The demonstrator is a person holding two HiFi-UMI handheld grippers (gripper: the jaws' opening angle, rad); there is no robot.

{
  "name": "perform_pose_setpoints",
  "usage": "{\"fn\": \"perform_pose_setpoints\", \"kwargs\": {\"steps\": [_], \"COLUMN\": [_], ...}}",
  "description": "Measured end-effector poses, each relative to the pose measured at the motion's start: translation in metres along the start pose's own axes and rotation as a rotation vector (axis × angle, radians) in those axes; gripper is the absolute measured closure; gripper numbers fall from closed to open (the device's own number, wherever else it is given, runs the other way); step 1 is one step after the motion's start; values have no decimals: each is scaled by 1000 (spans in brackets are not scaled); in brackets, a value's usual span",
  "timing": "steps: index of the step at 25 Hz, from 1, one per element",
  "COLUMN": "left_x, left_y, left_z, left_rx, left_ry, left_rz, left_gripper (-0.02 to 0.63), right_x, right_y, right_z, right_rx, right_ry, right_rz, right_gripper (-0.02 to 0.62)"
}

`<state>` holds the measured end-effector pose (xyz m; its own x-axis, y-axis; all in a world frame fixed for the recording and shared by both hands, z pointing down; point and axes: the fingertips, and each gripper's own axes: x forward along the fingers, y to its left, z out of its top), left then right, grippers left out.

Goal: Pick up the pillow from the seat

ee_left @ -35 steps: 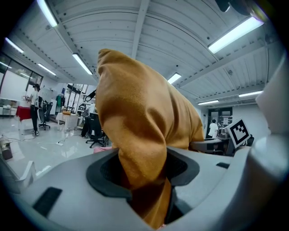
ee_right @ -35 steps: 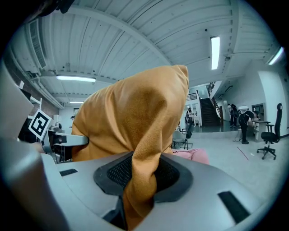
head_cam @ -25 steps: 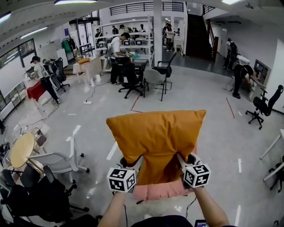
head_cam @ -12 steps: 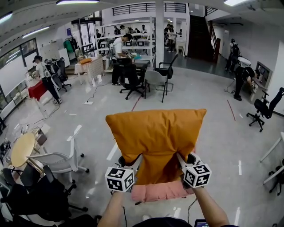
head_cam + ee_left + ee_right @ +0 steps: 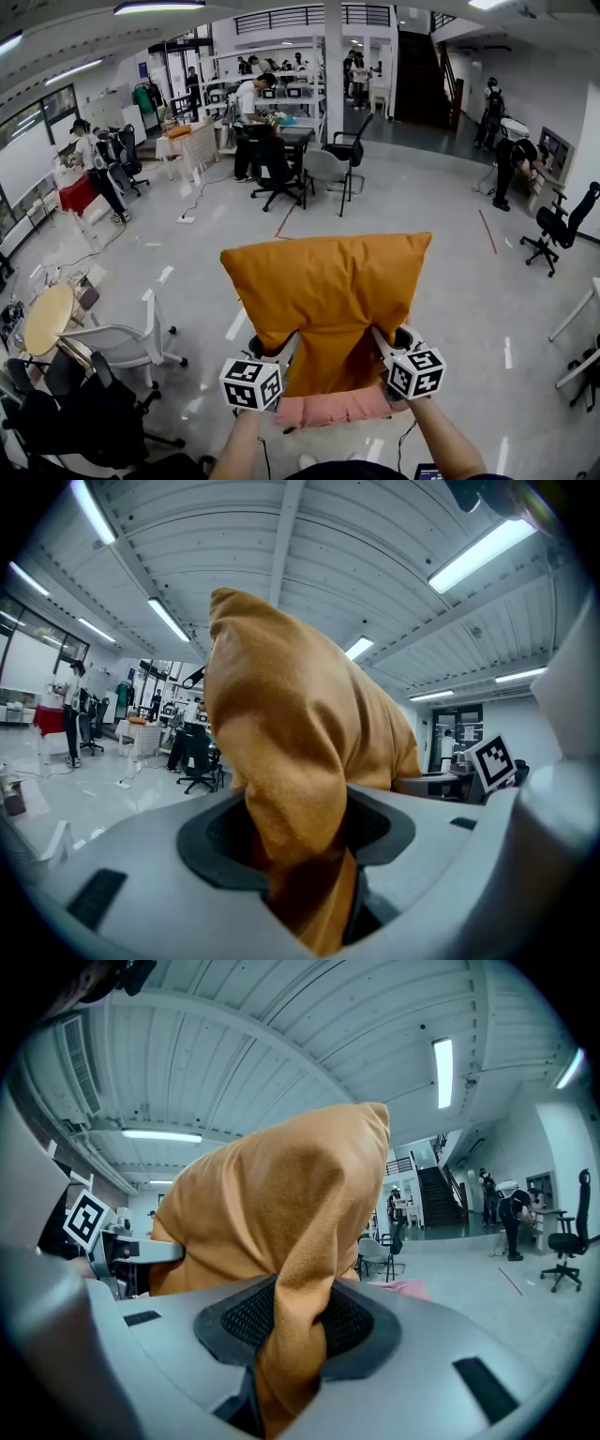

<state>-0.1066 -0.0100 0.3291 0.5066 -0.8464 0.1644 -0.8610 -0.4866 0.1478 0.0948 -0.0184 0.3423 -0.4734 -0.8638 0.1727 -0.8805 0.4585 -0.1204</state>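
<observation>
- Pillow (image 5: 323, 300): orange, standing upright in the air before you, above the pink seat (image 5: 342, 409) and apparently clear of it.
- Left gripper (image 5: 281, 354): jaws pinched on the fabric of the pillow's lower left corner.
- Right gripper (image 5: 382, 342): jaws pinched on the lower right corner.
- Relation: the pillow's width spans your two grippers and its bulk rises above both, so lift evenly.
</observation>
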Motion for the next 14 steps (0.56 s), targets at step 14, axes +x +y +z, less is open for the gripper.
{"fn": "perform_pose_setpoints", "kwargs": {"steps": [14], "left_x": [10], "left_y": [-19], "left_z": [-12], "left_rx": [-22], "left_ry": [11], "left_rz": [-4], "left_gripper": [370], "right_x": [-12], "right_y": [-19], "right_z": [-9], "right_rx": [19], "right_ry": [14], "right_rz": [-13], "right_gripper": [460]}}
